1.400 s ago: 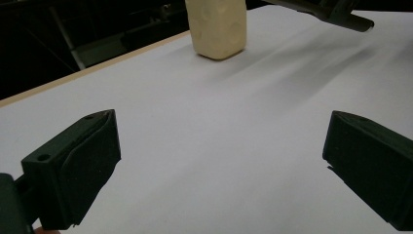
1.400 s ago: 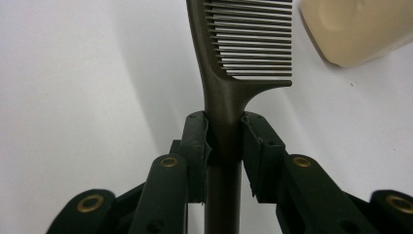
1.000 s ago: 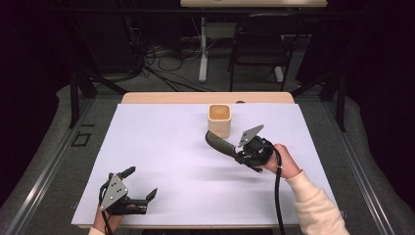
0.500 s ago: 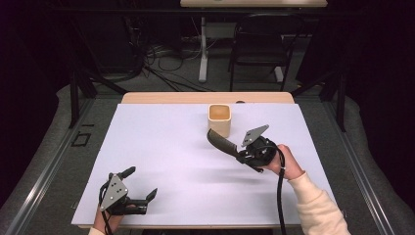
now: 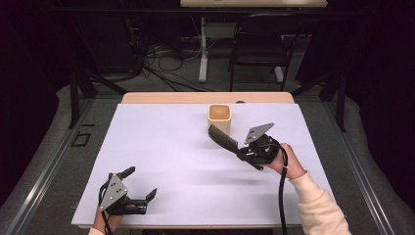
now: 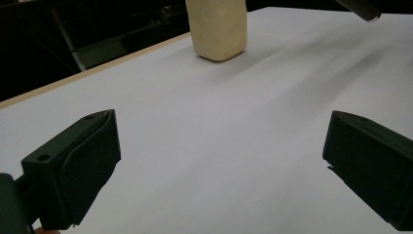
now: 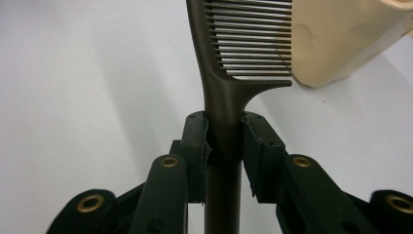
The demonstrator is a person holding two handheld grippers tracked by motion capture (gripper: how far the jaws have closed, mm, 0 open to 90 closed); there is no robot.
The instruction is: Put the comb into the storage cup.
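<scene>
A dark comb (image 5: 222, 137) (image 7: 229, 68) is held by its handle in my right gripper (image 5: 240, 151) (image 7: 225, 131), whose jaws are shut on it. The comb's toothed end points up toward a cream square cup (image 5: 219, 117) (image 7: 341, 39) (image 6: 217, 27) standing upright near the table's far middle; the tip is close beside the cup's front. My left gripper (image 5: 139, 188) (image 6: 219, 161) rests low at the near left of the table, jaws wide open with nothing between them.
A white sheet (image 5: 171, 147) covers the wooden table (image 5: 161, 98). Behind the table stand a chair (image 5: 259, 44), cables on the floor and dark stands. A cable (image 5: 282, 196) trails from the right gripper along the sleeve.
The right gripper and comb have shifted slightly toward the right and a little nearer the cup. The left gripper has stayed still.
</scene>
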